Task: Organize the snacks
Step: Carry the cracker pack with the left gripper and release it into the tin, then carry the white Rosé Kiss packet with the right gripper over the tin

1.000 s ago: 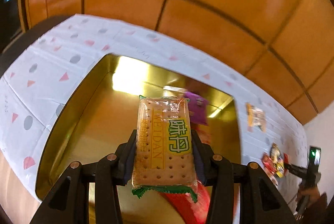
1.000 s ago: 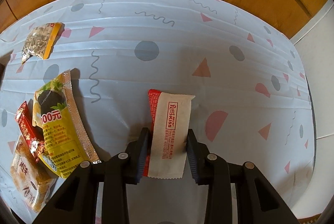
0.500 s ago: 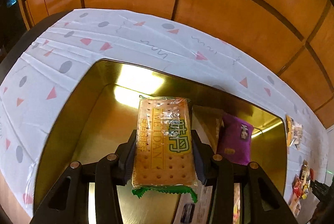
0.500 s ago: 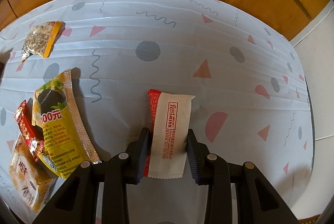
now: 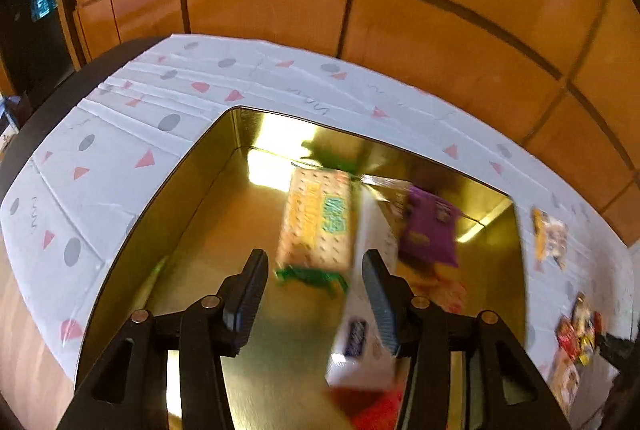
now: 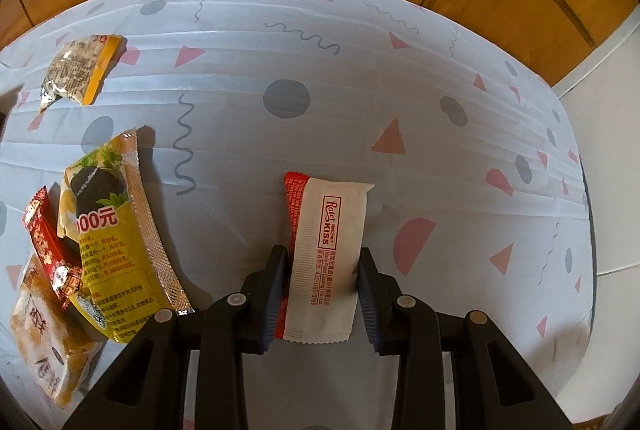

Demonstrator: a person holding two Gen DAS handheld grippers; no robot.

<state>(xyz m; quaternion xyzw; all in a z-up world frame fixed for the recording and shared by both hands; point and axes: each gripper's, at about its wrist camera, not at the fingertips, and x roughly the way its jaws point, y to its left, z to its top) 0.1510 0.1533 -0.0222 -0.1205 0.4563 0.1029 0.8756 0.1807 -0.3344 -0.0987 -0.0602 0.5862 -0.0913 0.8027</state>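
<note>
In the left wrist view my left gripper hangs over the gold tin with its jaws opening. The orange cracker packet with green ends is free of the pads, blurred, down inside the tin beyond the fingertips. A purple packet and a white packet lie in the tin to its right. In the right wrist view my right gripper is shut on a white and red sachet, held above the patterned tablecloth.
Loose snacks lie on the cloth at the left of the right wrist view: a yellow packet, a red packet, an orange packet and a small clear-and-yellow packet. Wood panelling stands behind the table.
The left jaws have spread and the cracker packet has left them, dropping into the tin. The left view has swung a little. The right gripper and its sachet have stayed put.
</note>
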